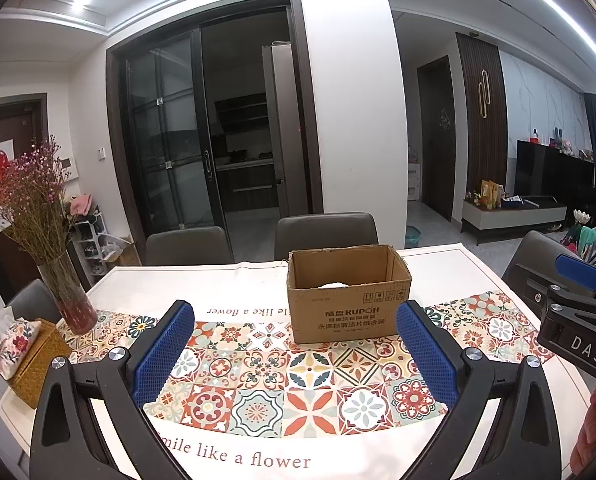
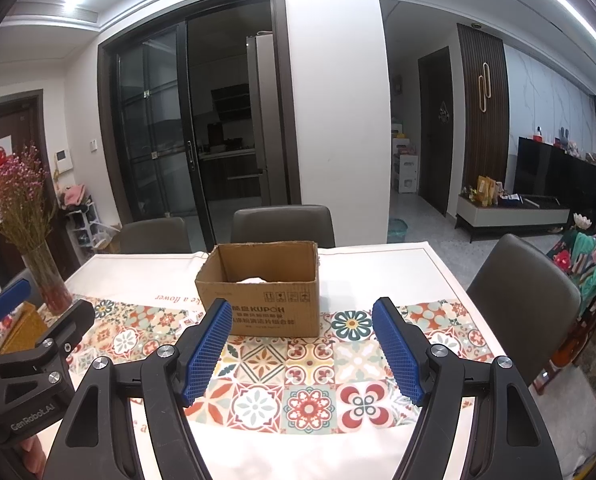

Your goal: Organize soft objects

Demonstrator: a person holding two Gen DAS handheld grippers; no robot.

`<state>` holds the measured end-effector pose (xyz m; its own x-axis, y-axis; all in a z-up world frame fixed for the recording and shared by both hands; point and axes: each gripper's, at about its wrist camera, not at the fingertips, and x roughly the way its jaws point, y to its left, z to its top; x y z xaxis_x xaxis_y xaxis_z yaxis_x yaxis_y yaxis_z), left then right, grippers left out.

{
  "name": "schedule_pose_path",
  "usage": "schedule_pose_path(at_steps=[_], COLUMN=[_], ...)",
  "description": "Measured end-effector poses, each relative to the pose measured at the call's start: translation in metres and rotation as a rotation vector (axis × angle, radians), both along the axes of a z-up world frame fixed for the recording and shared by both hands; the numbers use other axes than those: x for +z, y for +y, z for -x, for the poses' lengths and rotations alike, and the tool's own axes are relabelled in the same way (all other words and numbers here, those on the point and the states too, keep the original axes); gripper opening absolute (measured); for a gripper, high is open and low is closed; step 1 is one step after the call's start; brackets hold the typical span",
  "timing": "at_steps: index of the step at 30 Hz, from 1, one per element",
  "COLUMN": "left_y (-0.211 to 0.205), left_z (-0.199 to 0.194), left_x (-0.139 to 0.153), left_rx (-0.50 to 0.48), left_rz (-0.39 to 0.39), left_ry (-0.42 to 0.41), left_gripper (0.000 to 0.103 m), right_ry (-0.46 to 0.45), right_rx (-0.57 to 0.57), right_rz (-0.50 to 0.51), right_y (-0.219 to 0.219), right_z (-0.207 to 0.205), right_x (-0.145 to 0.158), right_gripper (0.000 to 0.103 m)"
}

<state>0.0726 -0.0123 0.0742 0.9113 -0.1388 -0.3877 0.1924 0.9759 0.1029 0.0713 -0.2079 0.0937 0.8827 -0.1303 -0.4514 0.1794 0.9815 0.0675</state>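
As far as I can judge from where I hover, most of the sorting looks done, or else it has barely started: I cannot say which with certainty. My left gripper [image 1: 295, 354] has its jaws spread wide with nothing between them, only the tiled runner [image 1: 310, 376] showing through the gap. My right gripper [image 2: 302, 350] is the same, jaws wide apart and holding nothing. Both hang above the near part of the desk [image 2: 109, 270], side by side and apart from each other.

Straight ahead sits the cardboard box [image 2: 263, 302], open at the top, resting on the runner near the middle of the desk. Inside it, low against the floor of the box, I see something white [image 2: 253, 280] and crumpled-looking; it may be one of the soft objects already put away, though too little of it shows to name it.

On the desk around the box I see no loose soft item waiting to be picked up. Off to my left stand a vase of dried flowers [image 1: 71, 300] and a fabric-covered tissue box [image 1: 15, 344], which I take for furnishings rather than part of the job. If anything remains, it lies outside these views.
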Motion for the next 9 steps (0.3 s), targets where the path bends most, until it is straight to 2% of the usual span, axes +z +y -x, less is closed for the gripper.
schedule_pose_path(at_steps=[9], left_y=[0.0009], left_z=[-0.0019], left_x=[0.0007], left_rx=[0.002], left_rz=[0.003], left_ry=[-0.001], left_gripper=[0.103], right_ry=[0.001], right_rx=[0.003], right_rz=[0.003], right_y=[0.0006], right_z=[-0.0019], right_x=[-0.0012], right_gripper=[0.073])
